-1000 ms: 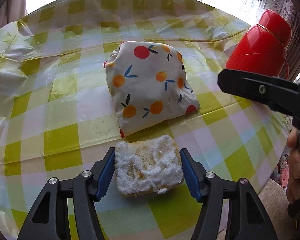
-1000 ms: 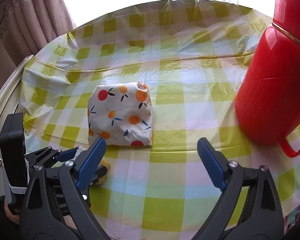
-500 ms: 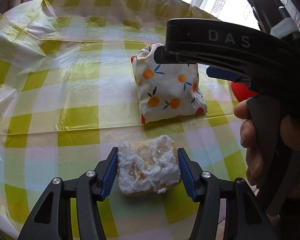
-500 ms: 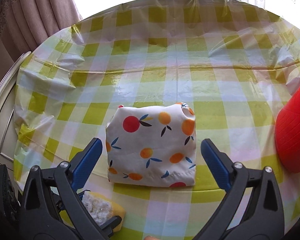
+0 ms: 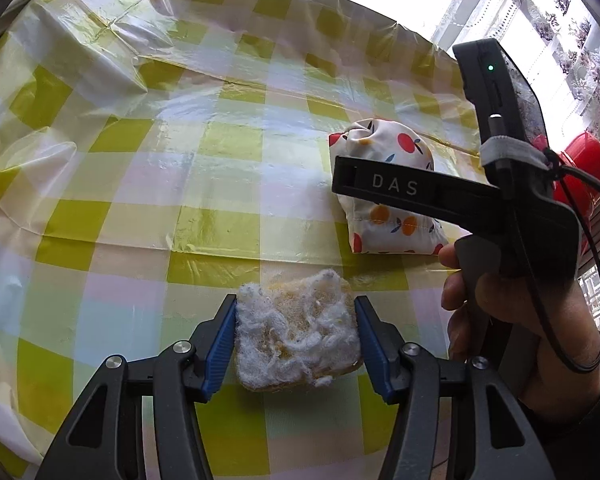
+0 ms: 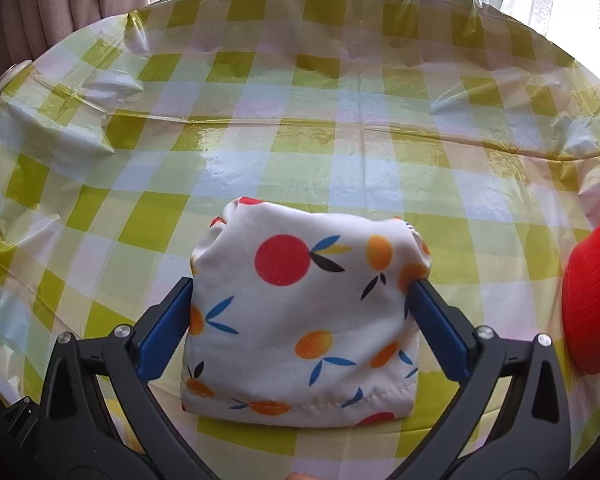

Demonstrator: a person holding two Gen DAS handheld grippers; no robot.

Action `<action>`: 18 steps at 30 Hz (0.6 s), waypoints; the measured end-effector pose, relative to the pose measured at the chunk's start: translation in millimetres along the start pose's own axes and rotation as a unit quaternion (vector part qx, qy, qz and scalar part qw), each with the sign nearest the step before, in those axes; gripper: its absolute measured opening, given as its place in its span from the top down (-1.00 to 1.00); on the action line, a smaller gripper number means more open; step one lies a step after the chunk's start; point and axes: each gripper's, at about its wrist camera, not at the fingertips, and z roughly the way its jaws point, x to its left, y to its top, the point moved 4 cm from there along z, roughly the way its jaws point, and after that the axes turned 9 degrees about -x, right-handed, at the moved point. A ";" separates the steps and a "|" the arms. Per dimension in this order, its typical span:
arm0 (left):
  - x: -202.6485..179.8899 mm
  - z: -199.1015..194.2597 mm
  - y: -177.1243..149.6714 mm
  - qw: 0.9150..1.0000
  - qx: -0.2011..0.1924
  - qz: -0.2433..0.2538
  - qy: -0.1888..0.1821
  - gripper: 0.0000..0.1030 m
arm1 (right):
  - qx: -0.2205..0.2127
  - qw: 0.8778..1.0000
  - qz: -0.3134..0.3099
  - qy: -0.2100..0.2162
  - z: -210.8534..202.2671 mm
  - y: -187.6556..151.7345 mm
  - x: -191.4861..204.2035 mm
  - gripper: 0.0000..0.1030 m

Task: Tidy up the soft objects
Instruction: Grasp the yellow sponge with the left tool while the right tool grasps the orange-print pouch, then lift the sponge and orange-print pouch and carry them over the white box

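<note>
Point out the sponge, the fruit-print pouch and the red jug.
sponge (image 5: pixel 296 332), left wrist view, fuzzy top.
fruit-print pouch (image 6: pixel 300 312), right wrist view, front face.
red jug (image 6: pixel 592 304), right wrist view, ribbed side.

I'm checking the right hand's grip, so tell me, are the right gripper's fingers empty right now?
No, the right gripper has its blue pads pressed against both sides of the fruit-print fabric pouch, denting it.

Round table (image 6: pixel 340 152) under a glossy plastic cloth with yellow-green, white and pale blue checks, creased in many places, pinkish-brown curtain (image 6: pixel 72 0) behind on the left, bright window (image 5: pixel 560 20) with lace curtain on the right, strong daylight
</note>
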 end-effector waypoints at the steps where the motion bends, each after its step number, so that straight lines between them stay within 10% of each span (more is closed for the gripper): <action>1: 0.8 -0.3 -0.5 1.000 0.000 0.000 0.000 -0.11 | 0.000 1.000 -0.004 -0.006 3.1 -1.0 0.1 -1.00; 18: -7.9 -17.1 2.9 1.000 -0.025 0.003 -0.002 -0.05 | 0.002 1.000 -0.010 0.017 -18.2 -25.2 -12.6 -0.59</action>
